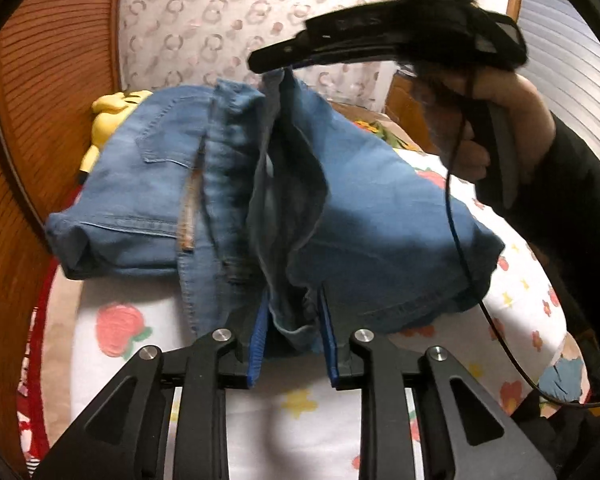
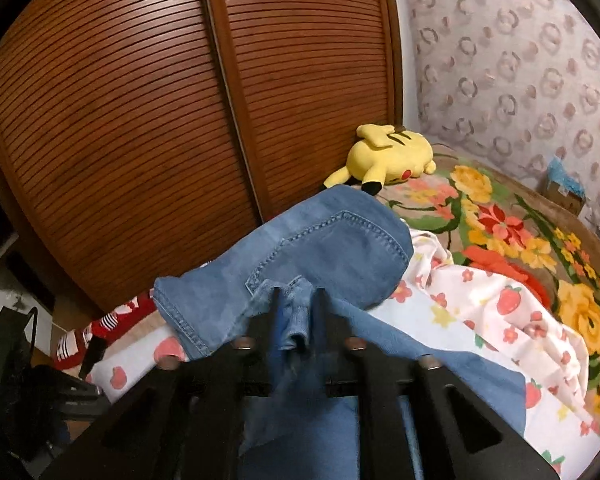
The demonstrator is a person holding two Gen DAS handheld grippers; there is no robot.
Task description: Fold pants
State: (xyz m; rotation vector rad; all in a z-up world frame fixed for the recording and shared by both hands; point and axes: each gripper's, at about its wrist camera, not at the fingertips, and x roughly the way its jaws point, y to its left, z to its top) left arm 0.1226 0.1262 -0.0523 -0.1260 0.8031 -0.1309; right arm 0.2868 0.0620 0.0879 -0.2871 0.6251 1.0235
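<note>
Jeans point(image 1: 148, 184): soft, limp, fairly heavy denim, draped over the strawberry sheet point(image 1: 112, 324).
Left gripper point(image 1: 294, 320): pinching a bunched hem fold.
Right gripper point(image 2: 296, 316): apparently clamped on another hem; blurred.
Hold: seams, hems.

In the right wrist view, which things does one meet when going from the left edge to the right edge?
Wooden slatted doors → jeans held by the right gripper → yellow plush toy → flowered blanket → patterned wall.
</note>
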